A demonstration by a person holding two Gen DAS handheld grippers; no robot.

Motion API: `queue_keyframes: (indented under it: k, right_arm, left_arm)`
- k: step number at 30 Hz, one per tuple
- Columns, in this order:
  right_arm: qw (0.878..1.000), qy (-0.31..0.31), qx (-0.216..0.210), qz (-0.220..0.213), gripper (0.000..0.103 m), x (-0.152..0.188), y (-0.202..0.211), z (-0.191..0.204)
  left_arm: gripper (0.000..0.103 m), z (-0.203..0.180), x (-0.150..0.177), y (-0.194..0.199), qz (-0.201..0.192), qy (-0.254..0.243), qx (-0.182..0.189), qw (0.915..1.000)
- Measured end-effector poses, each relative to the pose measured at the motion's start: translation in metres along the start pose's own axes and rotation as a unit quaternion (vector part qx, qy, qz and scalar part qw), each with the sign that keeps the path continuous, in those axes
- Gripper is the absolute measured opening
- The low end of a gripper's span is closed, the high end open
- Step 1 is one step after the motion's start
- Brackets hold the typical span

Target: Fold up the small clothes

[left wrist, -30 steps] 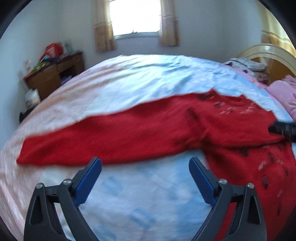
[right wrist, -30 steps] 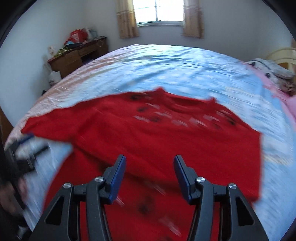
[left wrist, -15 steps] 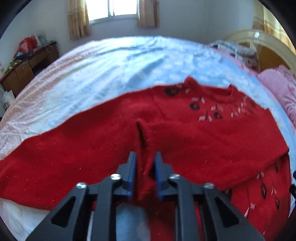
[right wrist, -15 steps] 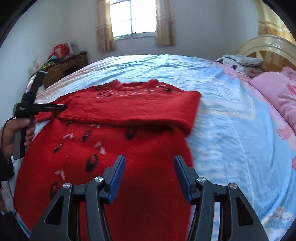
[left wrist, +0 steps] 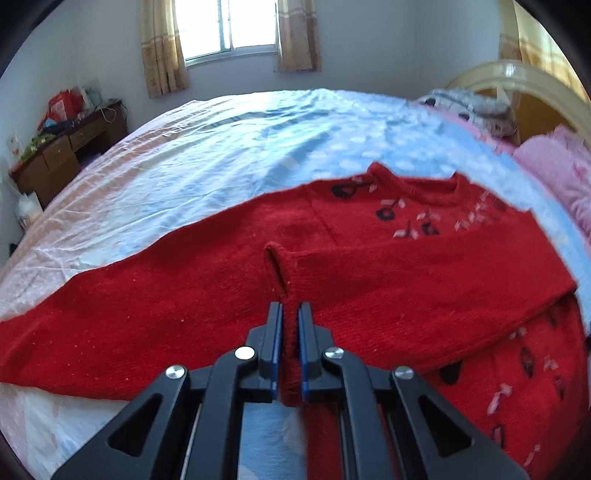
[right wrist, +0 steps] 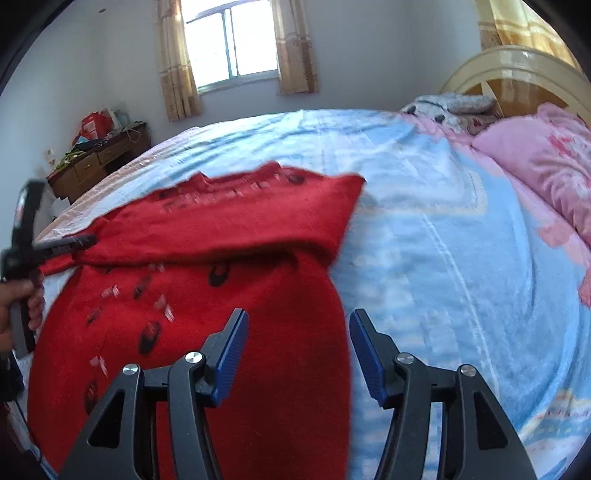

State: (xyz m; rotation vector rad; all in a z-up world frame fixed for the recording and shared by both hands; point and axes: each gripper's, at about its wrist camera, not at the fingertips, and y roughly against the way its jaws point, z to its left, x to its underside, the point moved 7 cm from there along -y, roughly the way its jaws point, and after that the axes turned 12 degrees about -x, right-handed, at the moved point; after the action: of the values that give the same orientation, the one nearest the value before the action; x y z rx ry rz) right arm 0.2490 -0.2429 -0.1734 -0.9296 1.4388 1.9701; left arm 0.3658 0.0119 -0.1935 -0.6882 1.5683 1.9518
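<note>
A red knitted sweater [left wrist: 369,280] with black and pink flower marks lies on the bed. One sleeve is folded across its chest; the other sleeve [left wrist: 110,325] stretches out to the left. My left gripper [left wrist: 290,325] is shut on the cuff of the folded sleeve and holds it just above the body. The sweater also shows in the right wrist view [right wrist: 207,314], where my left gripper [right wrist: 79,245] pinches the cuff at the far left. My right gripper [right wrist: 297,350] is open and empty, over the sweater's right edge.
The bed has a light blue and pink sheet [left wrist: 240,147]. Pink pillows [right wrist: 546,166] and a cream headboard [right wrist: 517,74] are at the right. A wooden desk [left wrist: 62,147] with clutter stands at the left wall. A curtained window [left wrist: 229,29] is behind.
My left gripper moved in from open over the sheet and shut on the folded sleeve's cuff. My right gripper stayed open and swung right, to the sweater's right edge.
</note>
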Motion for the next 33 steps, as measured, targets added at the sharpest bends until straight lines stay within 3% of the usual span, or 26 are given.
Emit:
queue_keyframes:
  k: [2,5,7,9,12,14,18,25,29,33]
  right_arm:
    - [0.999,0.026,-0.019,0.013,0.068,-0.018,-0.011,0.015]
    - [0.998,0.037,-0.039,0.015,0.069,-0.041,-0.035,0.023]
    - [0.999,0.029,-0.022,0.03,0.069,-0.046,-0.056,0.015]
    - [0.998,0.003,-0.009,0.059,0.069,-0.041,-0.077,0.0]
    - [0.998,-0.001,0.014,0.067,0.069,-0.033,-0.084,-0.008]
    - [0.997,0.007,0.02,0.074,0.069,-0.036,-0.078,0.0]
    - [0.997,0.028,-0.026,0.061,0.069,-0.05,-0.072,0.039]
    - [0.991,0.057,-0.079,0.095,0.069,-0.043,-0.119,0.094]
    - [0.99,0.102,-0.052,0.083,0.07,-0.026,-0.127,0.113]
    - [0.989,0.101,-0.068,0.083,0.071,-0.023,-0.126,0.115]
  left_arm:
    - [0.016,0.001,0.003,-0.006,0.005,0.003,-0.006,1.0]
    - [0.017,0.007,0.005,-0.003,0.003,0.011,-0.002,0.9999]
    - [0.037,0.013,0.006,0.0,0.002,0.015,-0.01,0.9998]
    - [0.049,0.022,0.007,0.004,-0.005,0.021,-0.024,0.9995]
    - [0.058,0.031,0.009,0.008,-0.007,0.028,-0.021,0.9994]
    - [0.059,0.04,0.01,0.013,-0.012,0.032,-0.022,0.9992]
    - [0.069,0.058,0.013,0.02,-0.023,0.026,-0.045,0.9984]
    - [0.075,0.118,0.028,0.026,-0.018,0.044,-0.102,0.9936]
    - [0.075,0.164,0.041,0.023,-0.004,0.065,-0.145,0.9873]
    - [0.075,0.213,0.052,0.021,0.005,0.086,-0.191,0.9778]
